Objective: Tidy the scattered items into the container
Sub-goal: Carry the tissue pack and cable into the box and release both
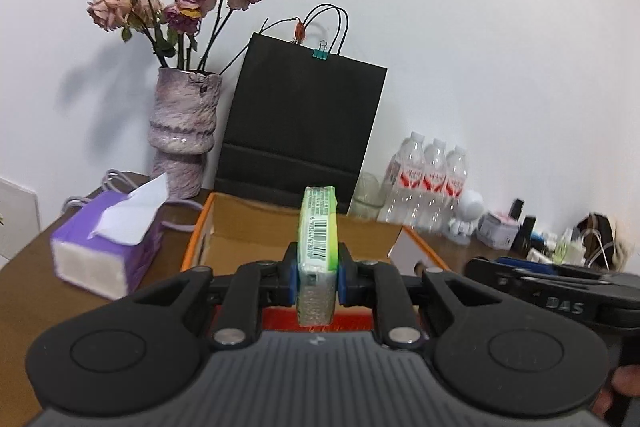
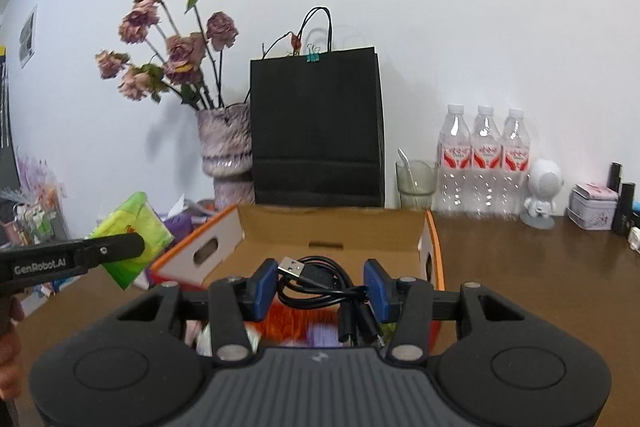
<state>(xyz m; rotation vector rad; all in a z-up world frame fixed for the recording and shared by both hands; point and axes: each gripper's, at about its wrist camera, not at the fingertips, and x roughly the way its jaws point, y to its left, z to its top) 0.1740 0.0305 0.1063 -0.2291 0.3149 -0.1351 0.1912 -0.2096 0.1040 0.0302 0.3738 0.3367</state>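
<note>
Between left claw (image 1: 317, 277) pads: tissue pack (image 1: 318, 243).

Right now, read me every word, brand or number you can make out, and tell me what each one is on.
"GenRobot.AI": side of the left gripper, seen from the right wrist.
"DAS": partial lettering on the right gripper; rest cut off.
Green tissue pack: barcode and digits beside it, too small to read.
Water bottles: red labels, text blurred.
Small tin: markings unreadable.

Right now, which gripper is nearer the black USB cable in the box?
Right. The right gripper hangs open straddling the black USB cable inside the cardboard box. The left gripper is off to the box's left, clamping a green packet.
</note>
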